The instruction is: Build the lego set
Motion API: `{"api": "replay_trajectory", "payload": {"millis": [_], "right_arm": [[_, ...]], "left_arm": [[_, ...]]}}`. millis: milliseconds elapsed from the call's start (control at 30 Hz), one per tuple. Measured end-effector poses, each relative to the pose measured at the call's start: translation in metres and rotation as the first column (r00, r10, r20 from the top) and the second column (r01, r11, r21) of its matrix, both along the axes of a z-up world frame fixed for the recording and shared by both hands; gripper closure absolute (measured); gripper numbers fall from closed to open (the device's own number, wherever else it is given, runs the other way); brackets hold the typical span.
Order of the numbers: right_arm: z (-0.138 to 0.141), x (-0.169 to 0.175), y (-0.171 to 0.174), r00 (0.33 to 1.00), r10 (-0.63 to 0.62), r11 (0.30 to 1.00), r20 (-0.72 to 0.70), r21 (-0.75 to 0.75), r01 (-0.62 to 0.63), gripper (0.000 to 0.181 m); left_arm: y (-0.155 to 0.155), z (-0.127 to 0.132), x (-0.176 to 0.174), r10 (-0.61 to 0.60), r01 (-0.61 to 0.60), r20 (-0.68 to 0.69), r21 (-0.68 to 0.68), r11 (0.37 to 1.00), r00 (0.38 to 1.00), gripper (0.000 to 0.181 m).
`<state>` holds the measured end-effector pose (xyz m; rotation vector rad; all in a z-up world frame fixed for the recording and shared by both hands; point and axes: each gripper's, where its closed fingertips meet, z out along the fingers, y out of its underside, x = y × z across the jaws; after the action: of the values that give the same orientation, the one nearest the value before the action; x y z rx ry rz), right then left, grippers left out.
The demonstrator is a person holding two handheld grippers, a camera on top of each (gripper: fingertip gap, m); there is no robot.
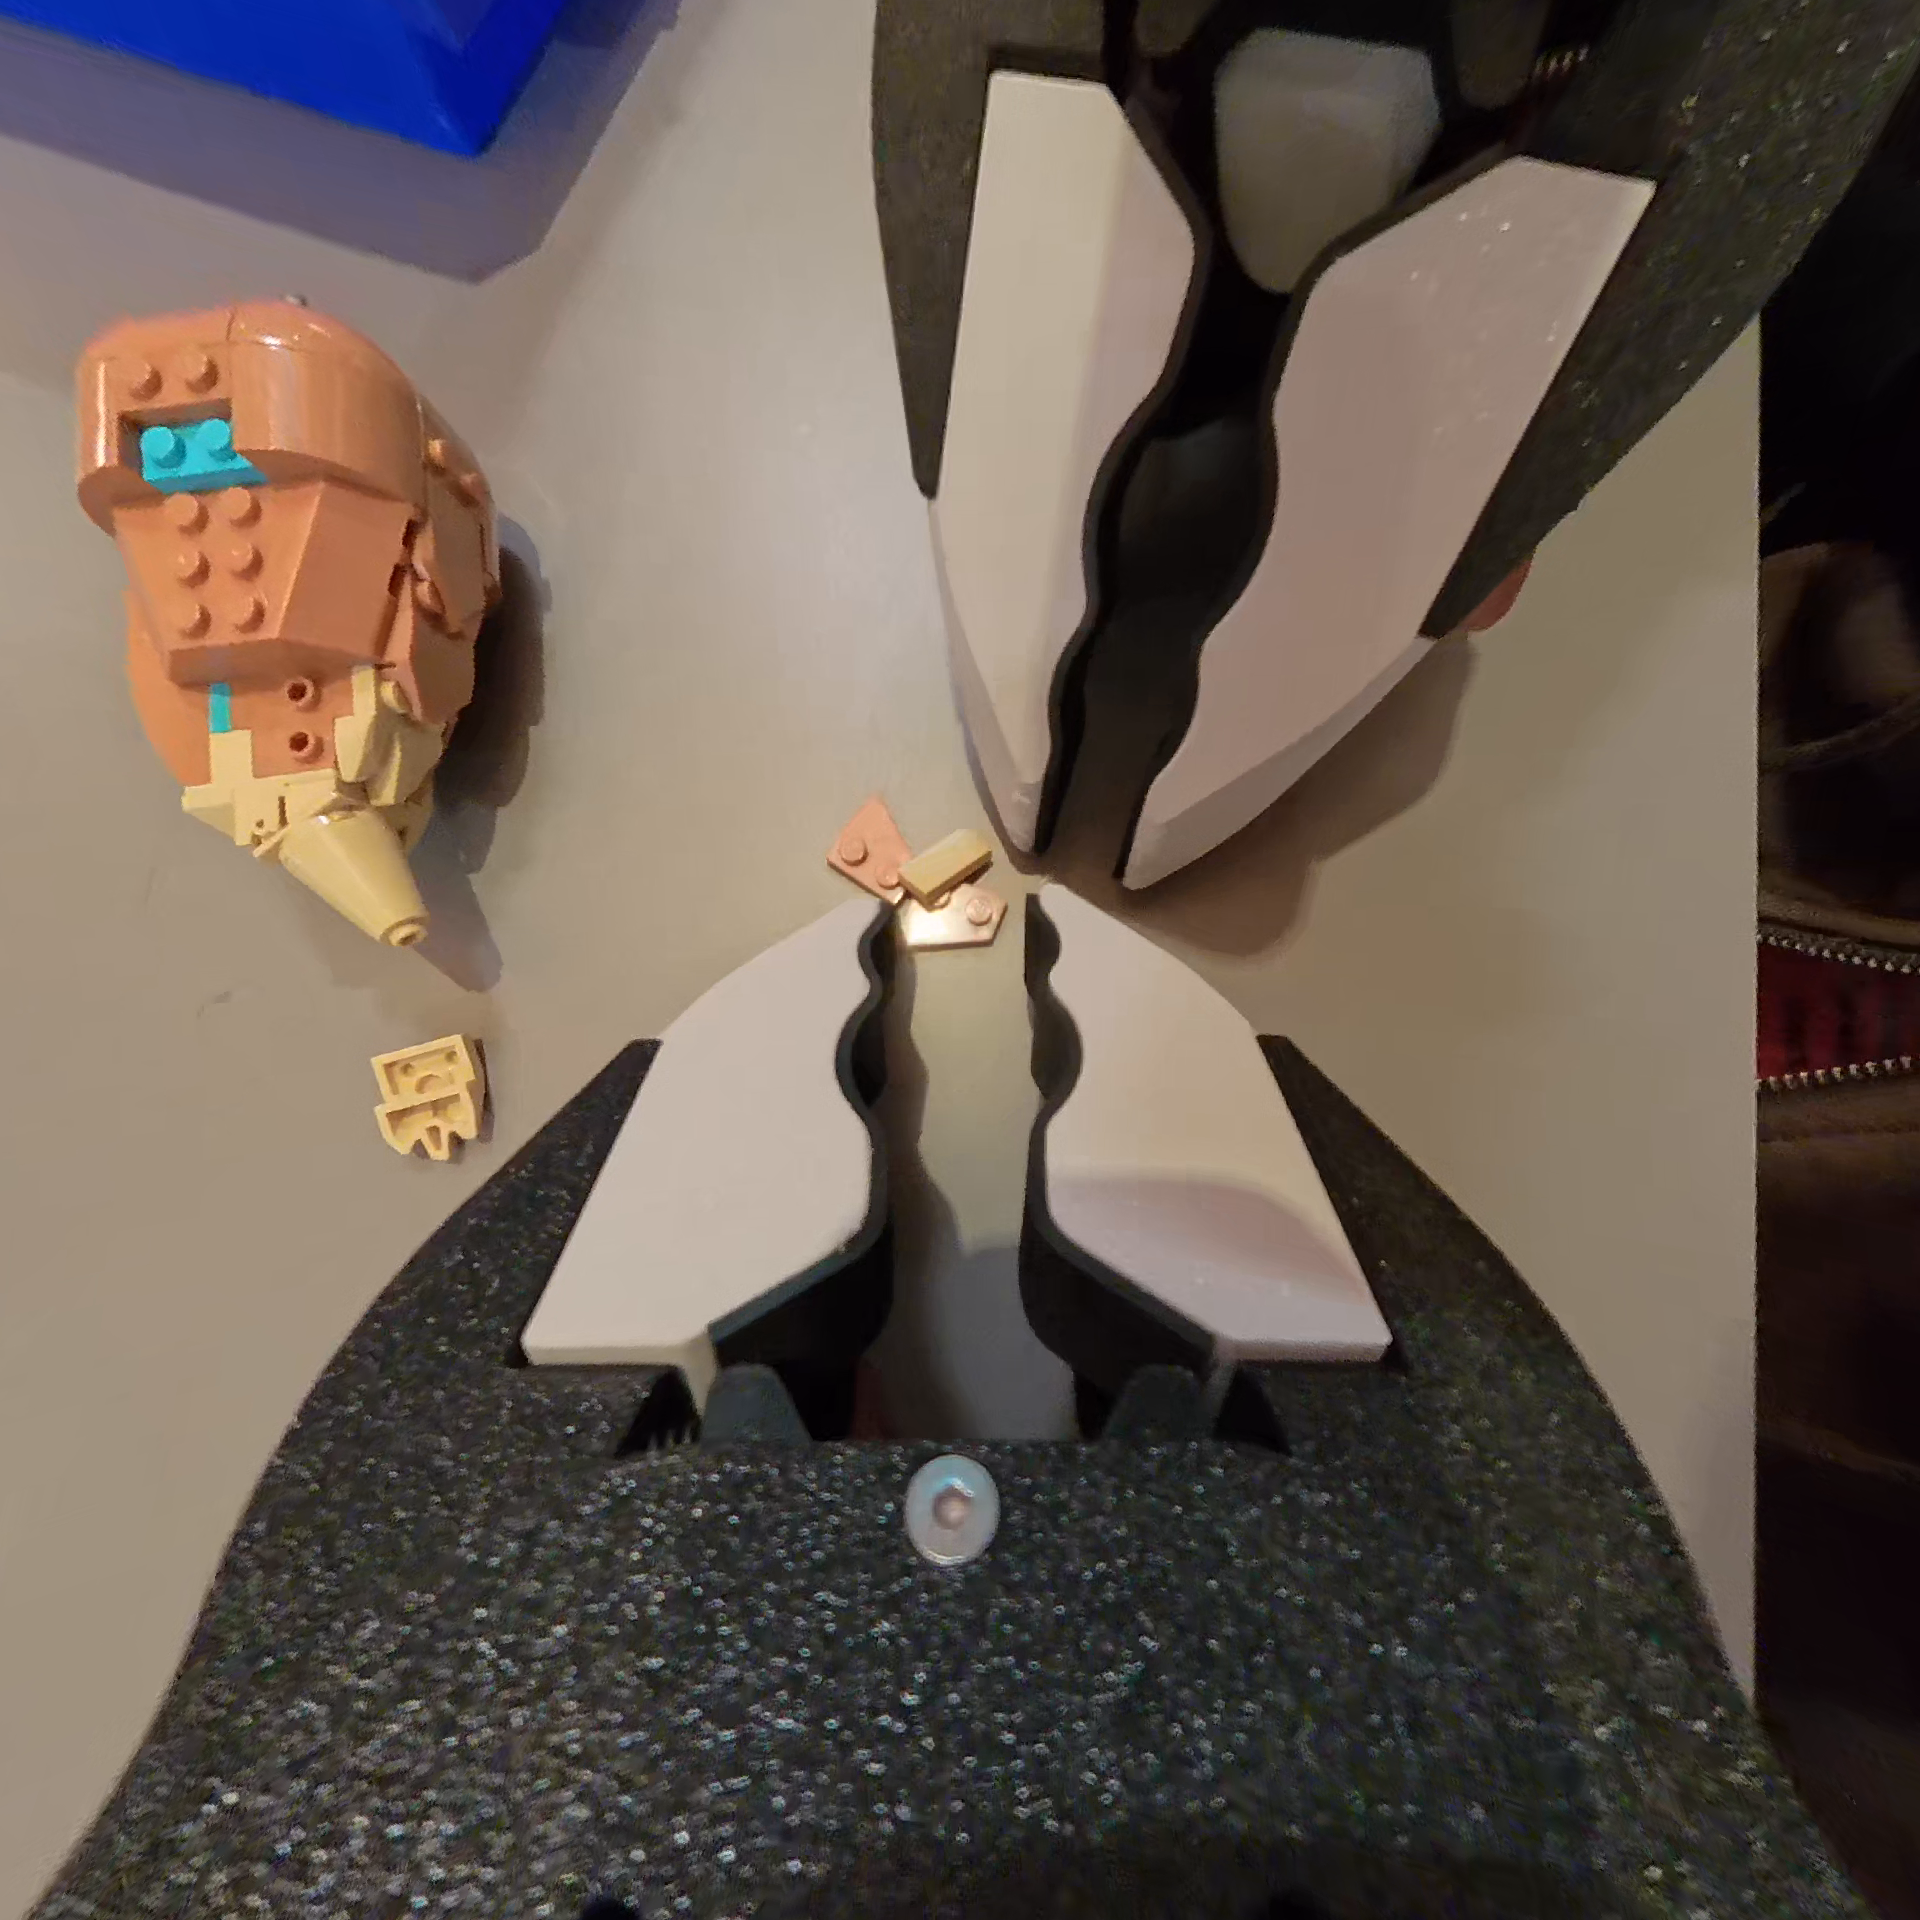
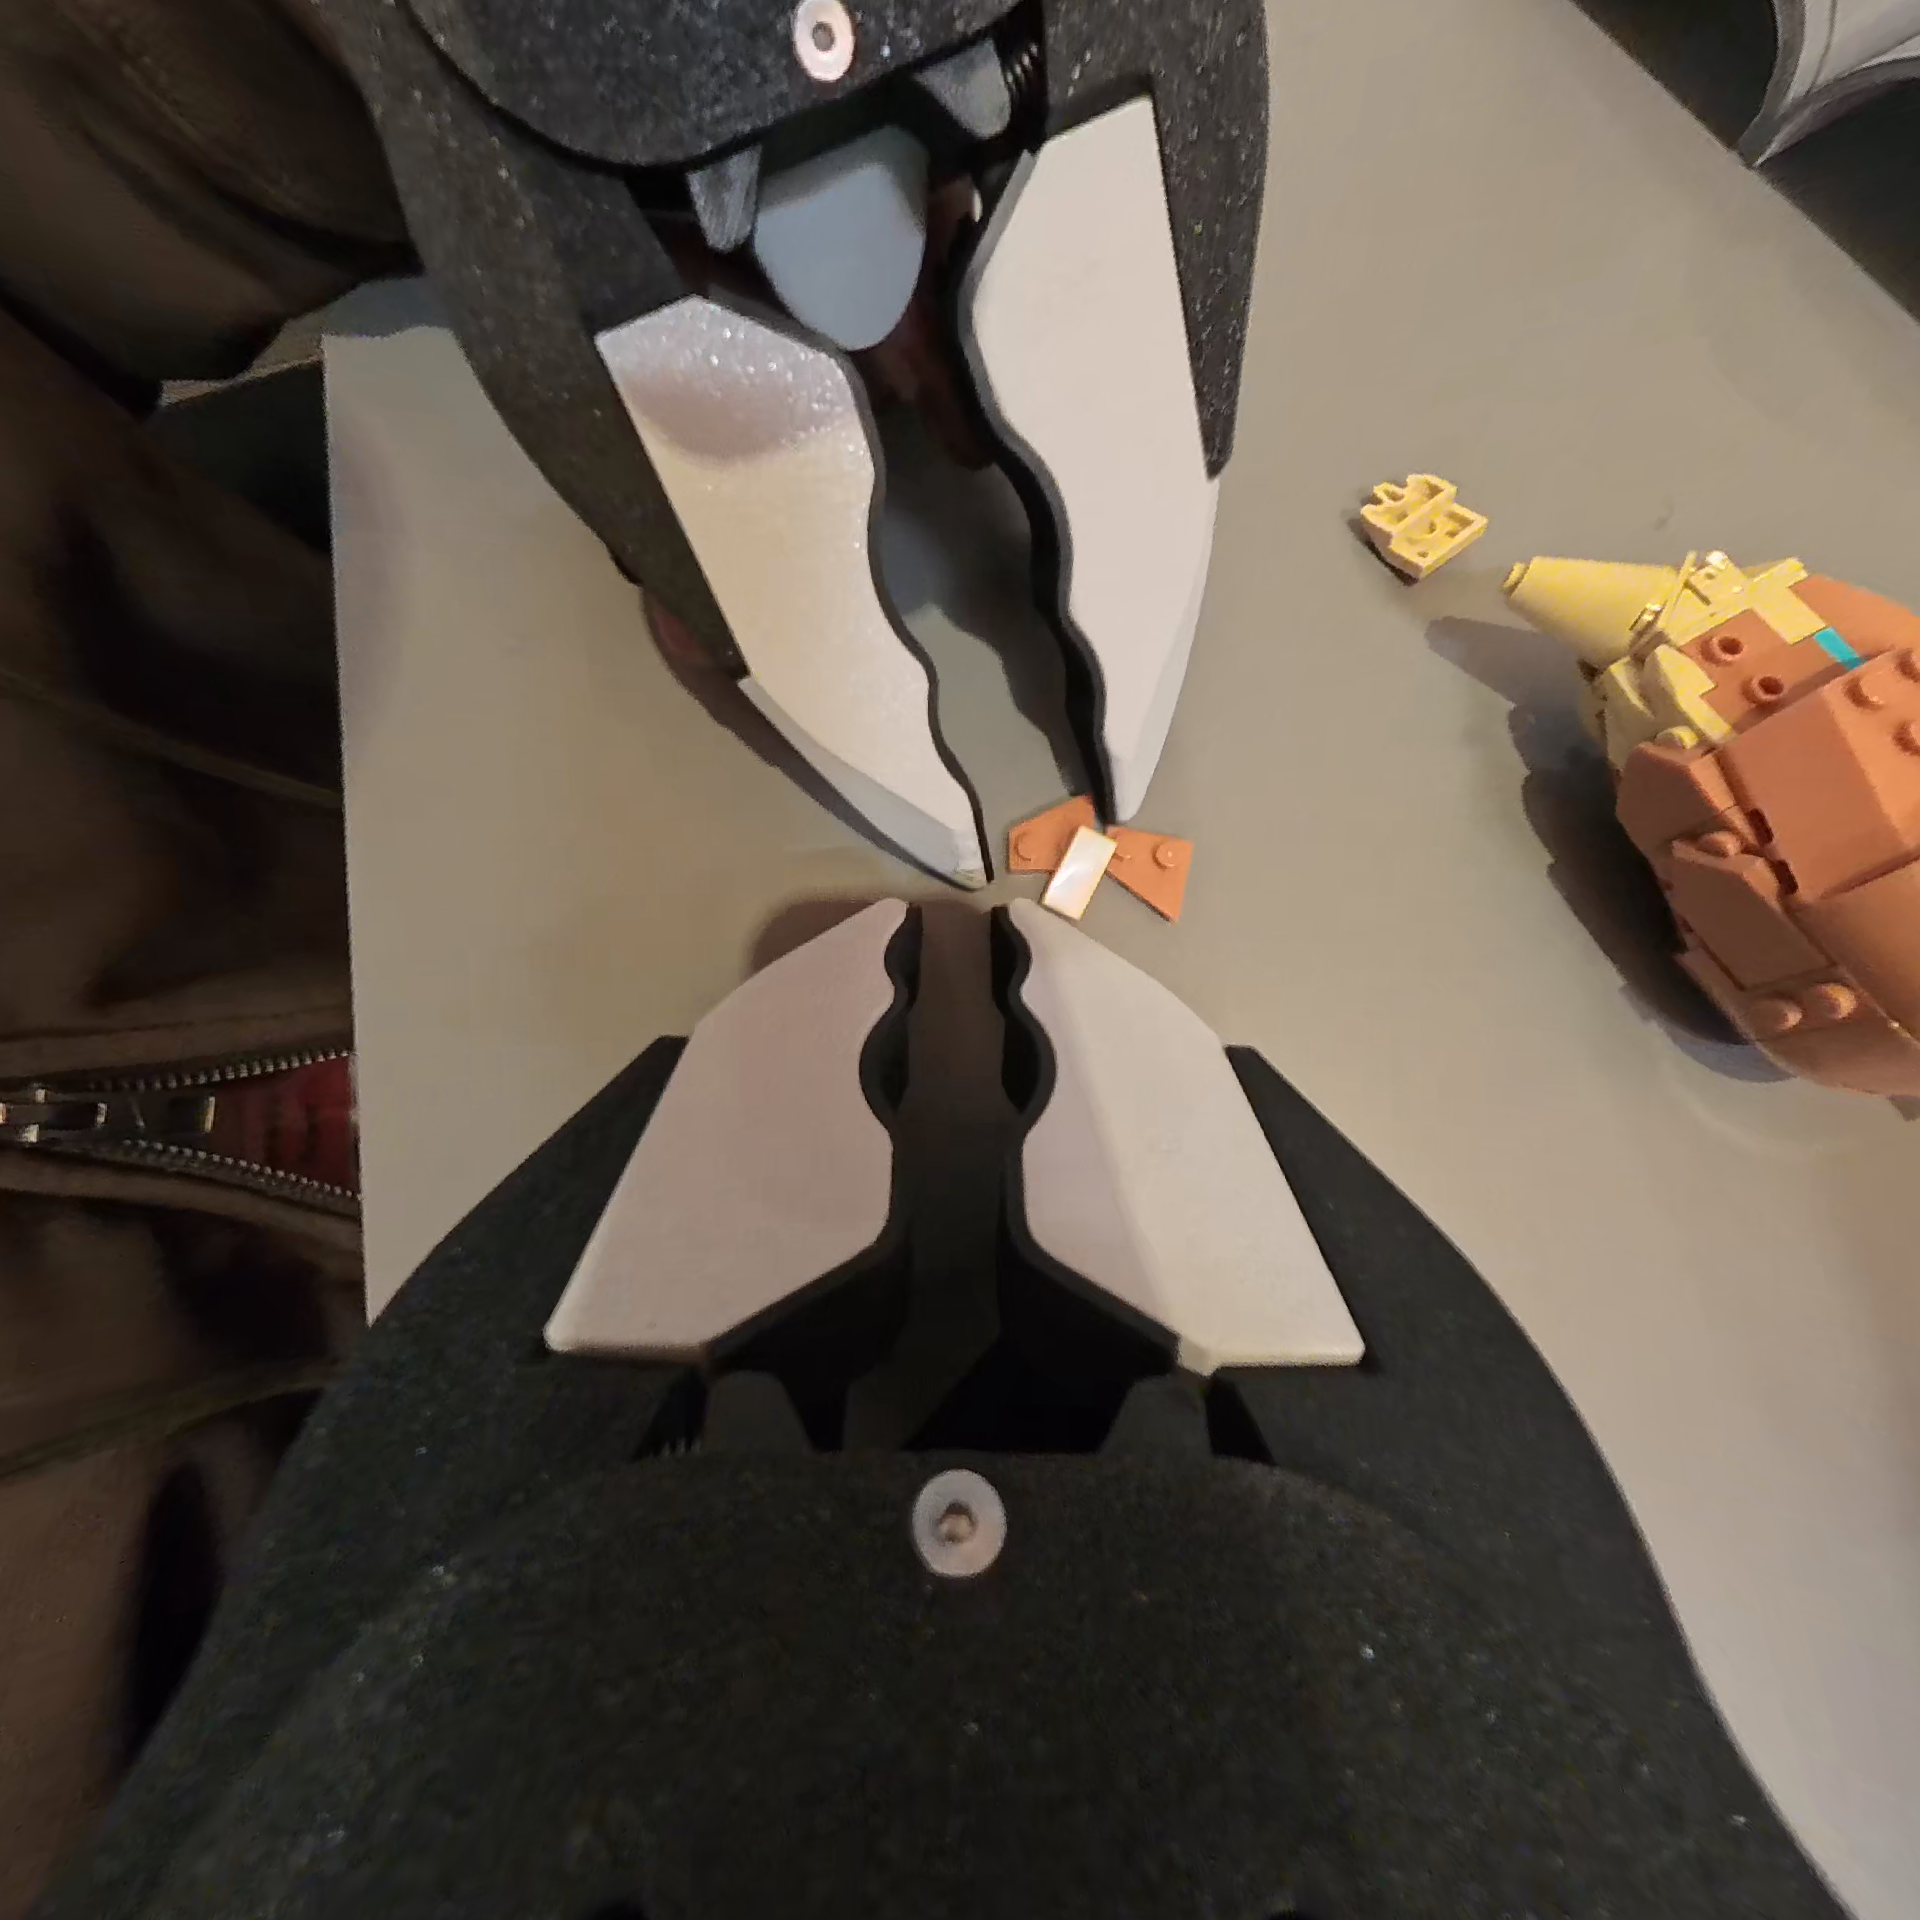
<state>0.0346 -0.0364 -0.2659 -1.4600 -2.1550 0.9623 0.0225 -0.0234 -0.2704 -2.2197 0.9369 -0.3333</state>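
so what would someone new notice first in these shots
Two claws meet tip to tip mid-table: the left claw and the right claw, with a small cluster of brown and tan plates between them. Off to the side lies the half-built brown and tan lego model.

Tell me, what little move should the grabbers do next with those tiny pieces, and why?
Probably the left gripper should close gently on the small brown and tan piece. Its fingers stand slightly apart, with one end of the piece at their tips. The right gripper points in from the other side, holding nothing. The big brown model lies apart, untouched.
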Motion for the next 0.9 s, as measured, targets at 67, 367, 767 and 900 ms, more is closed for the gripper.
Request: {"api": "replay_trajectory", "payload": {"millis": [67,367,767,900], "right_arm": [[0.0,0.001,0.002,1.0,-0.003,1.0,-0.001,0.001,0.003,0.168],[0.0,0.002,0.013,1.0,-0.002,1.0,-0.012,0.02,0.002,0.168],[-0.005,-0.004,0.017,1.0,0.031,0.996,0.002,0.081,-0.031,0.174],[-0.004,-0.005,0.017,0.999,0.04,0.995,-0.009,0.092,-0.039,0.174]], "left_arm": [[0.001,0.0,0.002,0.007,-0.007,0.0,-0.001,1.0,1.0,0.158],[0.002,0.0,0.004,-0.013,0.013,-0.011,0.019,1.0,1.0,0.164],[0.001,0.001,0.006,-0.089,0.09,-0.025,0.045,0.995,0.996,0.164],[0.002,0.002,0.006,-0.097,0.099,-0.034,0.061,0.993,0.995,0.164]]}}
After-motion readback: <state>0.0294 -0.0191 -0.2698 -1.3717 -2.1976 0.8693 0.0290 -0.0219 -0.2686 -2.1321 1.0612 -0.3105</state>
